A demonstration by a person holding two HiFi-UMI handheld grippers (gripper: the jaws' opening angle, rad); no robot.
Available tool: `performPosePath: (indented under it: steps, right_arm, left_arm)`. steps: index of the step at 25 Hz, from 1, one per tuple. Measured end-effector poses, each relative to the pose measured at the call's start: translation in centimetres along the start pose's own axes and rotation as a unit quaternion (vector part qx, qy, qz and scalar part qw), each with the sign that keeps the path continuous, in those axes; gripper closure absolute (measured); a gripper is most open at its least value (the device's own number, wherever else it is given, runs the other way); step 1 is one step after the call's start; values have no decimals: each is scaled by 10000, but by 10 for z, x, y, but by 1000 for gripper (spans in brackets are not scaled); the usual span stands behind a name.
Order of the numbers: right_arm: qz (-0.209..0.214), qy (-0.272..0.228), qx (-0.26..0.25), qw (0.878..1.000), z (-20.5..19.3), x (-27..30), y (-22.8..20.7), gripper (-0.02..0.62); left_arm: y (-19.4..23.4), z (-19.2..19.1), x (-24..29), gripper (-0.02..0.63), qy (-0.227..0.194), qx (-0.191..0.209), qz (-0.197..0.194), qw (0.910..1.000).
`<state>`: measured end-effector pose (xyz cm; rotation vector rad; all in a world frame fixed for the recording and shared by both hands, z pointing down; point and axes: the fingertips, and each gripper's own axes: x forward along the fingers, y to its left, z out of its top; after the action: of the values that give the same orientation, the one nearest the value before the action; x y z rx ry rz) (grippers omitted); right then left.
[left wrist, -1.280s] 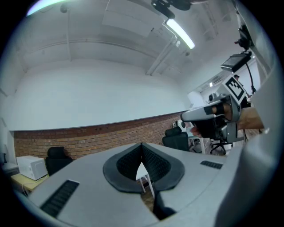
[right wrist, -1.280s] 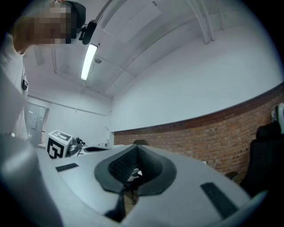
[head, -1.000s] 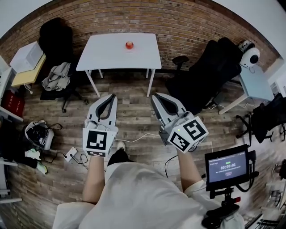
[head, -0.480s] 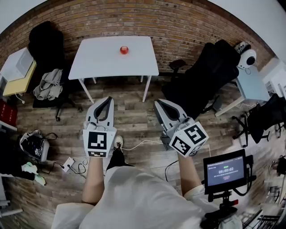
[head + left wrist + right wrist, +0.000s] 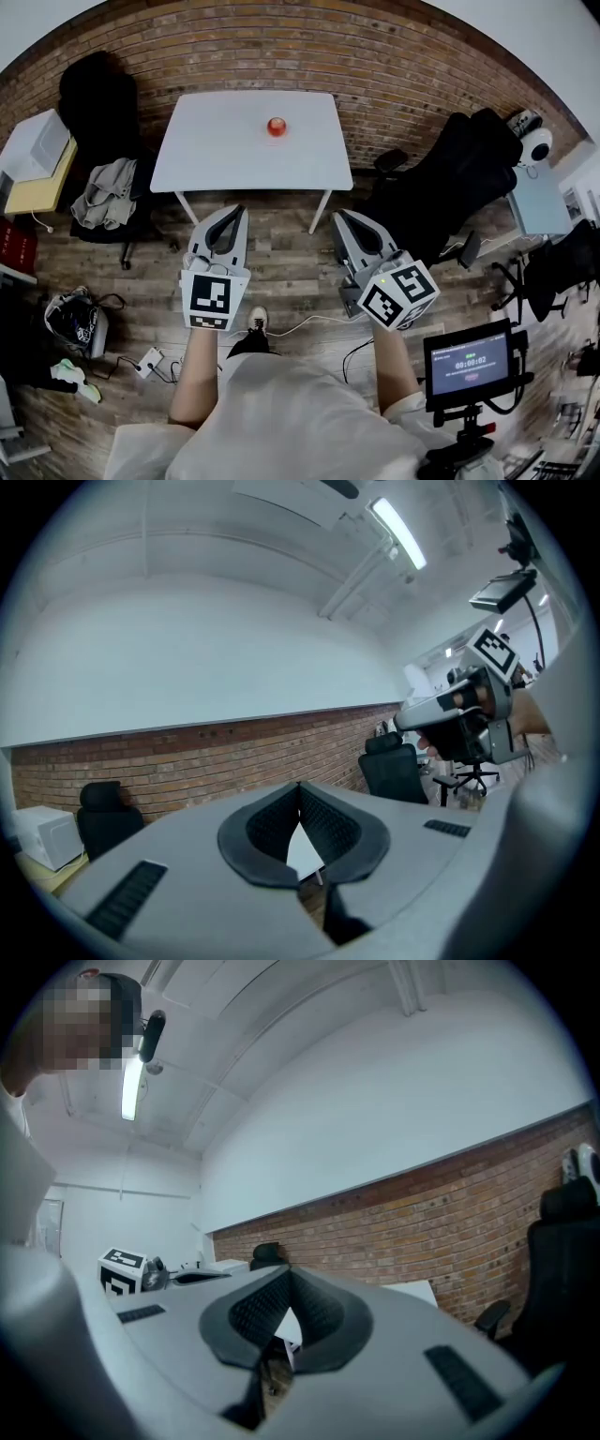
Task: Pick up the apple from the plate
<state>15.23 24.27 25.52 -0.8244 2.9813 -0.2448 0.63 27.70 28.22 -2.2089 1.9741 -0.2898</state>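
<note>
Both grippers shut and empty, with the apple well ahead on the white desk

Two hand-held tools, the left gripper point(image 5: 234, 212) and the right gripper point(image 5: 341, 217), are carried side by side over the wooden floor point(image 5: 281, 251). Each has its jaws pressed together tip to tip with nothing between them, probably because no reach has begun and nothing is close enough to grasp. The apple point(image 5: 276, 126) sits well ahead of both grippers on the desk point(image 5: 206, 150), roughly on the line that runs out between them. The plate under it cannot be made out against the pale desk top. Judging by that gap, a gripper must be brought up to the desk and its jaws spread before the apple can be taken.
</note>
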Motion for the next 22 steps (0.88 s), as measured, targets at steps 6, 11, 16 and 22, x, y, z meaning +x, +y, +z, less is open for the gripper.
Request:
performPosePath:
  steps: [6,11,16,22]
  right_arm:
    - [-94,138,-59,9998,0,41,-10,594]
    - [-131,255,-124,9995,0,67,-16,594]
    - [-188,326,-148,9992,-1,93,-27,594]
    - [-125,505,-290,9982,-5,132,-34,594]
  left_arm:
    - [28,-8,26,600,32,-90,-98,9999]
    - [47,-15,46,600,39,-129,-189,9997]
    - [62,-19,69,600,38,-134,-297,9995]
    - [88,-26,99,600,65,-139,-385,9991]
